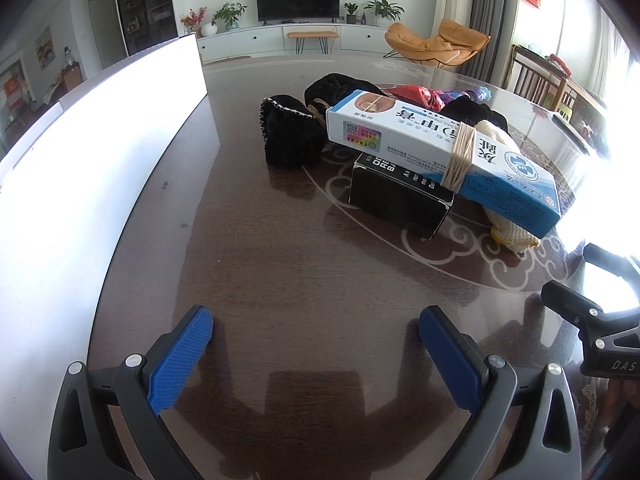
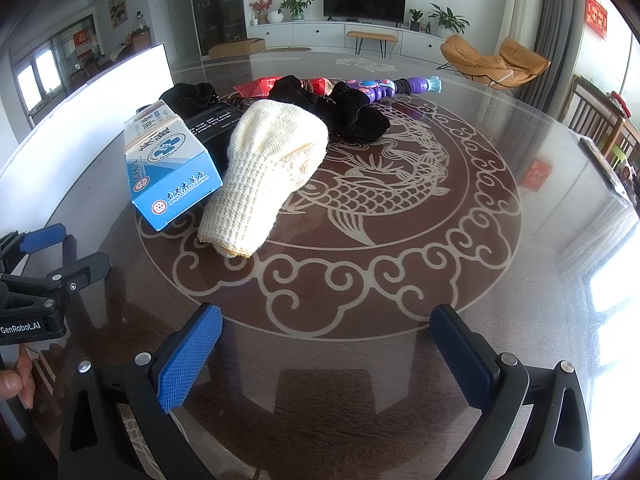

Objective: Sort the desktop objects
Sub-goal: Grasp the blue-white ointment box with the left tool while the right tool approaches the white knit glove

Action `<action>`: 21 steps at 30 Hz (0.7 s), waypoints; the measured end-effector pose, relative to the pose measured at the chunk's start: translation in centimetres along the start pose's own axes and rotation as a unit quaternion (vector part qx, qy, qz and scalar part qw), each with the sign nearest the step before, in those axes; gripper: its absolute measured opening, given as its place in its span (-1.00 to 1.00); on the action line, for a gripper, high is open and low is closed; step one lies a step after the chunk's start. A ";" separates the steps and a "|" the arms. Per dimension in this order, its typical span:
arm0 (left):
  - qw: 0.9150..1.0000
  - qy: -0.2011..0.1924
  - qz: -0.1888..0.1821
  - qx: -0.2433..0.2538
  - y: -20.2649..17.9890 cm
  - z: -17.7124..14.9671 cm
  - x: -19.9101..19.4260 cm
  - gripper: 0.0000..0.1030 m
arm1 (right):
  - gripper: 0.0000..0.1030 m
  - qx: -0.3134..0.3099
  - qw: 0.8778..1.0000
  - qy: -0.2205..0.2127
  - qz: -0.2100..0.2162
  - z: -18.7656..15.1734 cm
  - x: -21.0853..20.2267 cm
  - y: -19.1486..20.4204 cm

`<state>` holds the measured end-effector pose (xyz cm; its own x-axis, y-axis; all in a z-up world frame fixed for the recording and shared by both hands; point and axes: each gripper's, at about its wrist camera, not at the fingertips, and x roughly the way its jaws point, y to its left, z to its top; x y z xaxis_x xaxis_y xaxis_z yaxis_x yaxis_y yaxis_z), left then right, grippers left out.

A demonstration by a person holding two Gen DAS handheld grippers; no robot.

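Up front in each wrist view, both grippers hang spread wide above the dark glossy table [image 1: 280, 280], nothing between their blue pads. The left gripper [image 1: 316, 330] faces a heap of things from its left side; the right gripper [image 2: 326, 330] faces the same heap from nearer the table's middle.

From the left wrist, a blue-and-white carton [image 1: 436, 148] bound with a rubber band [image 1: 460, 156] lies tilted across a black box [image 1: 400, 196], with a black knitted piece [image 1: 288, 132] behind and to the left. A big white board [image 1: 100, 152] stands along the table's left edge. Only a sliver of the cream knitted glove [image 1: 512, 232] peeks from under the carton here, and the right gripper's black frame shows at the far right edge.

From the right wrist, that glove [image 2: 268, 172] is fully exposed, leaning just beside the carton [image 2: 168, 168], its cuff on the table. Behind it lie a black cloth [image 2: 344, 112], a red packet [image 2: 256, 86] and a purple toy [image 2: 396, 86], barely visible from the left. A fish-and-cloud pattern [image 2: 360, 200] covers the tabletop. The left gripper and a fingertip [image 2: 12, 384] sit at this view's left edge.
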<state>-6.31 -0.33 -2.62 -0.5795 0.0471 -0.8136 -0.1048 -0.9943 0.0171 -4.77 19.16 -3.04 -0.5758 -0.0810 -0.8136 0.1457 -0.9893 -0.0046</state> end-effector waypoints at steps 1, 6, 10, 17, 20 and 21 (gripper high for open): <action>1.000 -0.002 0.000 0.000 0.0 0.1 0.0 1.00 | 1.00 0.000 1.000 0.000 0.000 0.0 0.0 0.0; 1.000 -0.002 0.000 0.000 -0.1 0.2 0.1 1.00 | 1.00 0.017 1.000 -0.005 0.021 0.3 -0.1 -0.9; 1.000 -0.002 0.000 0.000 -0.1 0.2 0.1 1.00 | 1.00 0.077 0.997 -0.023 0.018 2.9 0.4 -3.1; 1.000 -0.002 0.000 -0.001 -0.1 0.2 0.1 1.00 | 1.00 0.098 0.991 -0.024 0.090 8.3 2.5 -0.1; 1.000 -0.002 0.000 -0.001 -0.1 0.1 0.1 1.00 | 1.00 0.080 0.990 -0.011 0.119 8.9 3.4 2.5; 1.000 -0.002 0.000 -0.001 -0.1 0.1 0.1 1.00 | 1.00 0.071 0.991 -0.003 0.114 9.0 3.8 3.2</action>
<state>-6.50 -0.19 -2.65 -0.5832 0.0481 -0.8109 -0.1041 -0.9944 0.0159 -13.75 14.61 -0.90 -0.5459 -0.3044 -0.7806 0.1585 -0.9524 0.2605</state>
